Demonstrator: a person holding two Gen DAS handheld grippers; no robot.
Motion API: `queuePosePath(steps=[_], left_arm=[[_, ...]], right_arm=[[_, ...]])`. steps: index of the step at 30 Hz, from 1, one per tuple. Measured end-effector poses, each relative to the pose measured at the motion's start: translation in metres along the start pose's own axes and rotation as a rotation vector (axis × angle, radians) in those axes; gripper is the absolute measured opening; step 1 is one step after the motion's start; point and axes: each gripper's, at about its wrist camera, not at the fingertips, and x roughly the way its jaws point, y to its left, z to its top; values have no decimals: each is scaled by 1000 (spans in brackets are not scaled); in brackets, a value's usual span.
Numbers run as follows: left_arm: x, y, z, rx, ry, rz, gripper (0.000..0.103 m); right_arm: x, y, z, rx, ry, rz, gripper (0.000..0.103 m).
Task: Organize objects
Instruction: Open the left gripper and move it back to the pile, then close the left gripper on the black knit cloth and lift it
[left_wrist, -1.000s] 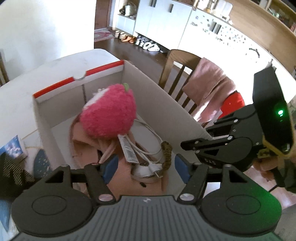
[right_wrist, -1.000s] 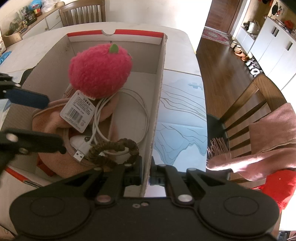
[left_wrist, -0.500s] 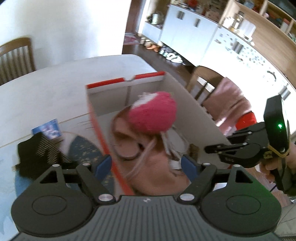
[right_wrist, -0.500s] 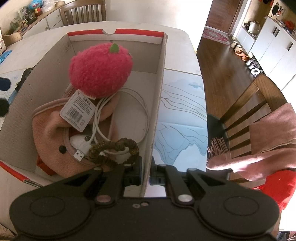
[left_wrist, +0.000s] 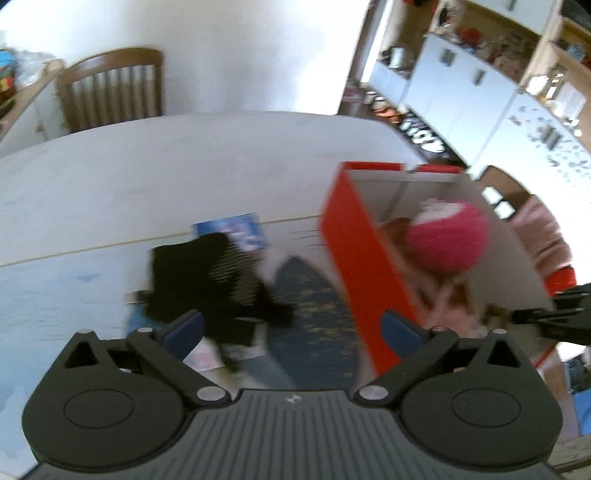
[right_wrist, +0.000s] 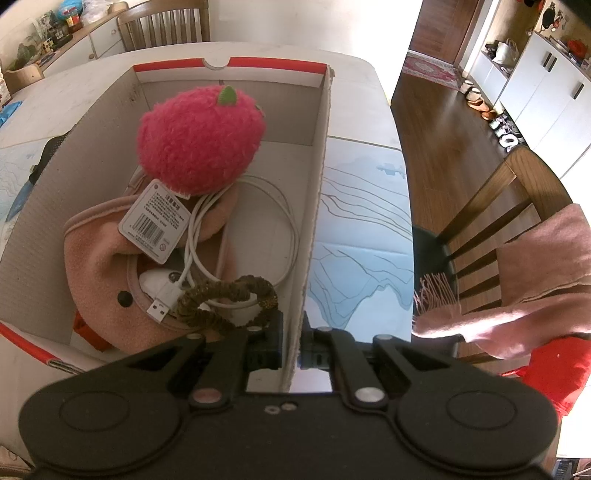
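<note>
My right gripper (right_wrist: 291, 350) is clamped on the box (right_wrist: 314, 221) wall. My left gripper (left_wrist: 291, 328) is wide open, empty, above the black cloth (left_wrist: 207, 280) left of the box. Risk: a blurred, fast reach snags the cloth or jars the box.

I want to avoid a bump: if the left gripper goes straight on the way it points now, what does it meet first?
Probably the black cloth on the table, lying just ahead of the open left gripper. The picture is blurred, so depth is uncertain; the dark blue patterned item beside the red box may come first.
</note>
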Motion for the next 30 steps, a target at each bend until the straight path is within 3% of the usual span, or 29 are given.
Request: queuePosePath(steps=[7, 11, 18, 30], left_arm=[[19, 48, -4, -34, 5, 76, 103], [28, 67, -4, -38, 6, 72, 103], [51, 86, 3, -15, 33, 139, 103], [93, 103, 20, 27, 76, 144, 102]], right_arm=[[0, 2, 0, 8, 10, -15, 7], [2, 4, 0, 11, 22, -25, 7], [3, 5, 2, 19, 34, -37, 7], [6, 9, 2, 31, 62, -59, 7]])
